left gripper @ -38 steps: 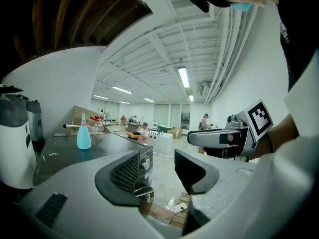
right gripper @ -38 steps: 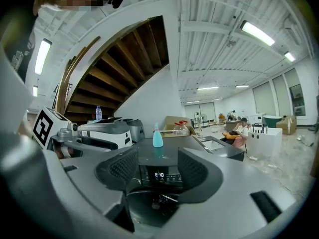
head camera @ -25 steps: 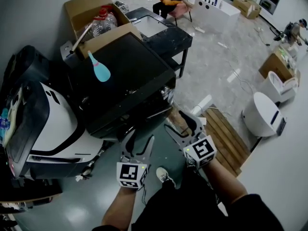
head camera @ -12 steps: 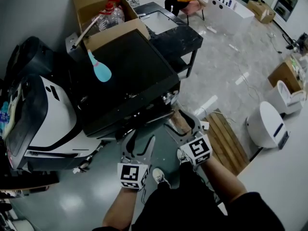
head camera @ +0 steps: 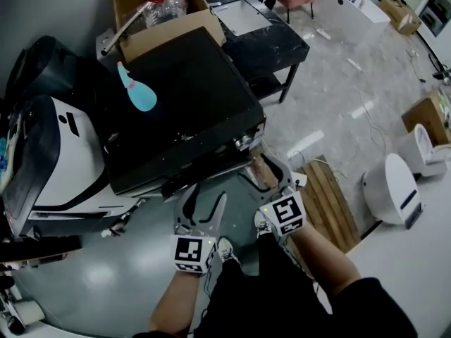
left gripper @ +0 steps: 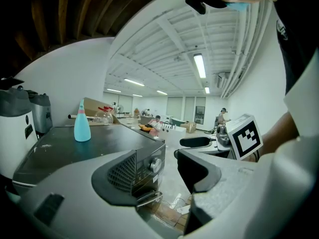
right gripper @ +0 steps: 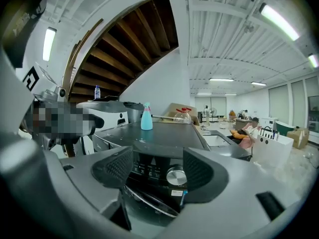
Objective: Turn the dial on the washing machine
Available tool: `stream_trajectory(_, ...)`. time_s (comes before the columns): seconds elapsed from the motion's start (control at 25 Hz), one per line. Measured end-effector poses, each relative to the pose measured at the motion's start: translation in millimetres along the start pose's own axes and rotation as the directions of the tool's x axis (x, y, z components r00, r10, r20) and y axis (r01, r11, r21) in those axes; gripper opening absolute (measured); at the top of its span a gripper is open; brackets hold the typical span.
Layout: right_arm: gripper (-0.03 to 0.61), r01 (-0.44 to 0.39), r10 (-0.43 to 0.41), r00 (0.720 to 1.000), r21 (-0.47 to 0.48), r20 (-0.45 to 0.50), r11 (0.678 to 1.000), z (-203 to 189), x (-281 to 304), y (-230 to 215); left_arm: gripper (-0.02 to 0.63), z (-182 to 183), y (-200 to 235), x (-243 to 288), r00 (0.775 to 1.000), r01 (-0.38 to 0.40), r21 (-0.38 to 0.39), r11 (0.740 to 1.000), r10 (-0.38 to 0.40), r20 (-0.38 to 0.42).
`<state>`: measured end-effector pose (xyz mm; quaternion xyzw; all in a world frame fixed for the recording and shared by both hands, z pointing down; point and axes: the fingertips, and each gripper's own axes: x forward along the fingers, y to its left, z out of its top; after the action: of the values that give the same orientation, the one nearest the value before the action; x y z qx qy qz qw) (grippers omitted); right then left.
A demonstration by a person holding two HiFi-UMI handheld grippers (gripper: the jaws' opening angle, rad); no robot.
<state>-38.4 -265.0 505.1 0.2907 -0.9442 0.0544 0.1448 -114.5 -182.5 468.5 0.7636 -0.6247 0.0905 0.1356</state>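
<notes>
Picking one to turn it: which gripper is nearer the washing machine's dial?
Right. The right gripper points straight at the dial, just short of it; the left gripper sits farther back, leftward.

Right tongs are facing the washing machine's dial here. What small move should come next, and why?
Probably ease the right tongs forward until they straddle the dial, then close. Their jaws stand open, and the silver dial on the washing machine front panel shows between them, ahead of the tips and not yet touched.
</notes>
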Motion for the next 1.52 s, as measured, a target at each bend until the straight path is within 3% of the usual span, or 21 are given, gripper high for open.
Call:
stream_trajectory(0.16,0.311,-0.018,0.018,1.0,0.002,-0.015,1.0,-15,14,-13,0.239,-7,-2,16,0.998,-0.015,-0.012,1.0,0.014,-0.054)
stream_trajectory(0.76,0.316,-0.058,0.059,0.997,0.019,-0.053,0.998,-61,60,-42,0.239,-32,-3,55,0.993,-0.054,-0.015,0.998,0.053,-0.104)
stream_trajectory(1.52,0.316,-0.042,0.043,0.994,0.019,-0.096,0.999,-111,114,-60,0.239,-72,5,83,0.988,-0.077,-0.054,0.996,0.069,-0.141)
